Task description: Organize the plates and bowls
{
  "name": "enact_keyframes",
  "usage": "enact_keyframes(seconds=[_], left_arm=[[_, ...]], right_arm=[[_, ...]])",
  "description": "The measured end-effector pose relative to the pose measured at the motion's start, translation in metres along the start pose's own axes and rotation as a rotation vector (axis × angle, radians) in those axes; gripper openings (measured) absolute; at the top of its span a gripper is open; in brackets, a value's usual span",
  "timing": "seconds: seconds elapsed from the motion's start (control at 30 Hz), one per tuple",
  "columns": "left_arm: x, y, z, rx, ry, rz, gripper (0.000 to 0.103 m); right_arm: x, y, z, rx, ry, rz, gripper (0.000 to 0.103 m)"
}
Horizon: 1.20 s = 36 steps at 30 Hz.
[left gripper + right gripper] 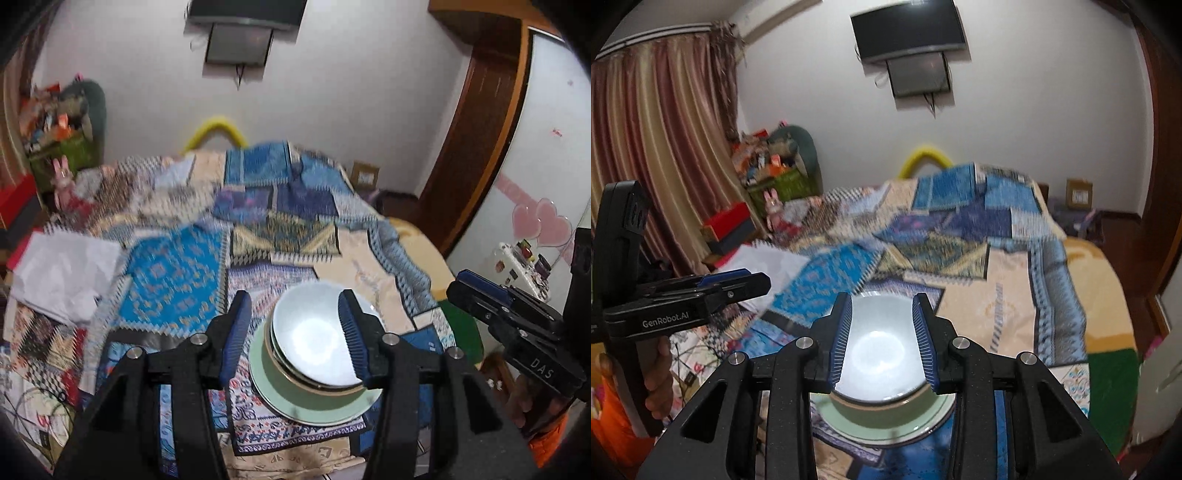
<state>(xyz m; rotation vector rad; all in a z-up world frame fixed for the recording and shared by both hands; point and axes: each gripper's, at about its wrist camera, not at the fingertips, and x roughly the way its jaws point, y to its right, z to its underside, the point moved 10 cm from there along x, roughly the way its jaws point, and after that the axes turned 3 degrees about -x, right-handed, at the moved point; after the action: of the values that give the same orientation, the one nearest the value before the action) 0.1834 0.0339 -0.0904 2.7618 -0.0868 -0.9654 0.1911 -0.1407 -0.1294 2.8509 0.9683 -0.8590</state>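
Observation:
A stack of dishes sits on the patchwork cloth: a pale white bowl (314,336) on top, nested in other bowls, on a light green plate (314,406). In the right wrist view the white bowl (879,347) and green plate (886,421) show between the fingers. My left gripper (291,332) is open above the stack, empty. My right gripper (882,339) is open above the bowl, empty. The right gripper also shows in the left wrist view (480,291), and the left gripper in the right wrist view (738,282).
The patchwork cloth (177,280) covers a round table. White crumpled paper (62,277) lies at the left. A wooden door frame (480,147) stands right, curtains (657,166) and cluttered boxes (775,170) left.

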Motion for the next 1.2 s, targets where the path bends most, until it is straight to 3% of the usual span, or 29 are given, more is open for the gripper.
enact_keyframes(seconds=[0.27,0.43,0.57,0.63,0.7,0.8,1.2], left_arm=[[-0.044,0.011,-0.017,0.042,0.143,-0.023,0.060],[-0.061,0.017,-0.022,0.060,0.210,-0.042,0.072],[-0.071,0.021,-0.022,0.073,0.243,-0.051,0.077],[-0.075,0.022,-0.022,0.071,0.256,-0.049,0.086],[-0.079,0.022,-0.022,0.075,0.280,-0.058,0.087],[-0.085,0.024,-0.022,0.077,0.305,-0.062,0.099],[-0.089,0.031,-0.018,0.094,0.325,-0.069,0.103]], right_arm=[[-0.031,-0.011,-0.020,-0.016,0.105,-0.008,0.039],[-0.043,-0.014,-0.025,-0.019,0.143,-0.009,0.044],[-0.050,-0.016,-0.027,-0.026,0.173,0.004,0.059],[-0.054,-0.017,-0.029,-0.033,0.185,0.011,0.061],[-0.056,-0.018,-0.030,-0.033,0.196,0.009,0.070],[-0.060,-0.017,-0.033,-0.033,0.215,0.015,0.076],[-0.067,-0.013,-0.034,-0.028,0.256,0.051,0.099]])
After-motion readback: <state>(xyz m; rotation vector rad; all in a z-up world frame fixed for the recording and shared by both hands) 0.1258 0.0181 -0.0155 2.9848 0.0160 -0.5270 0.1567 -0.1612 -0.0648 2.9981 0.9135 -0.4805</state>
